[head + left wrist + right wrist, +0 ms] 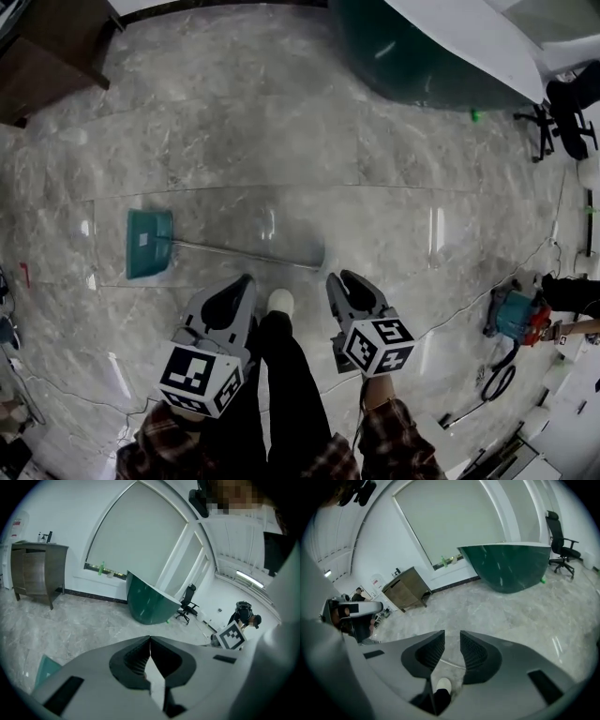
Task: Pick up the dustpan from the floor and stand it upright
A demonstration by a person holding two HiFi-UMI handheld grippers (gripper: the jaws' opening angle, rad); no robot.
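The teal dustpan (148,243) lies flat on the marble floor at the left of the head view, its thin metal handle (246,253) stretching right toward my shoe. Both grippers hang above the floor just short of the handle's free end. My left gripper (246,279) is shut with nothing between its jaws (150,639); a teal corner of the dustpan (46,668) shows at the lower left of the left gripper view. My right gripper (345,277) is open (452,637), with a narrow gap between its ribbed pads. Through that gap I see the handle (451,664) on the floor below, untouched.
My leg and white shoe (279,300) stand between the two grippers. A dark green curved counter (422,56) fills the far right, a wooden cabinet (47,56) the far left. An office chair (562,112), a teal power tool (514,319) and cables sit at the right.
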